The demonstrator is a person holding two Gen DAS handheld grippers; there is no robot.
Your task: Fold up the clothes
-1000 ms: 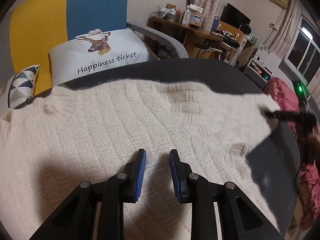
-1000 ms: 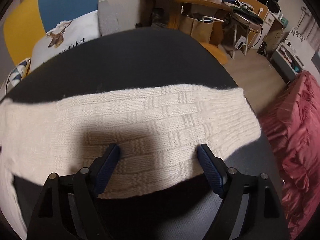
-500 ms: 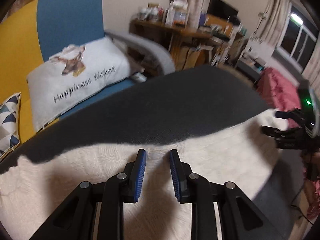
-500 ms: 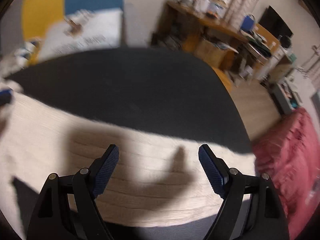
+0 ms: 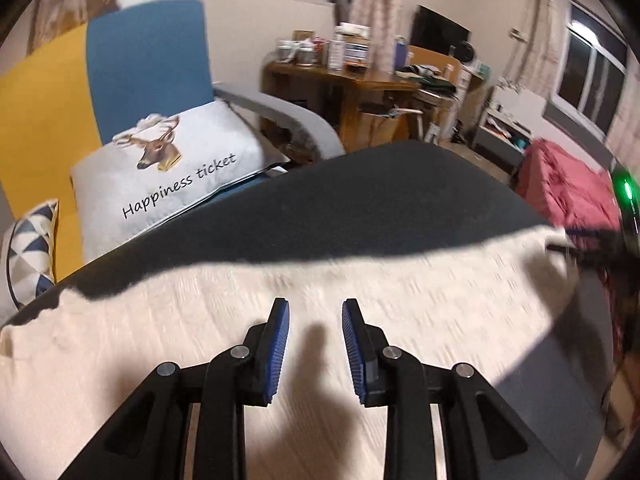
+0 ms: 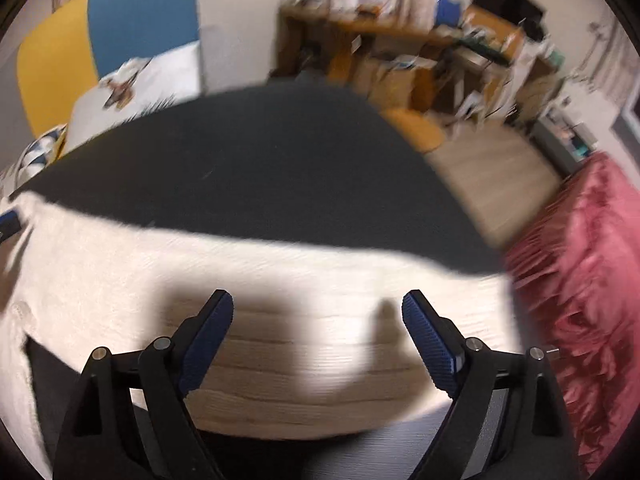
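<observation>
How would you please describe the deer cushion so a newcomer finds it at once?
Start at the blue and yellow sofa behind the dark table. The deer cushion leans on its seat. It is white with a deer's head and the words "Happiness ticket"; the smaller cushion beside it has triangles.

From my left wrist camera I read only "Happiness ticket", black cursive running slantwise across the pale cushion (image 5: 176, 172), beneath its printed deer head. Everything else is too blurred for me to read.

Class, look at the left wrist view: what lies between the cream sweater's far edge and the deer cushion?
Only bare dark table surface separates the cream sweater from the deer cushion; nothing stands on that stretch, as the left wrist view shows.
</observation>
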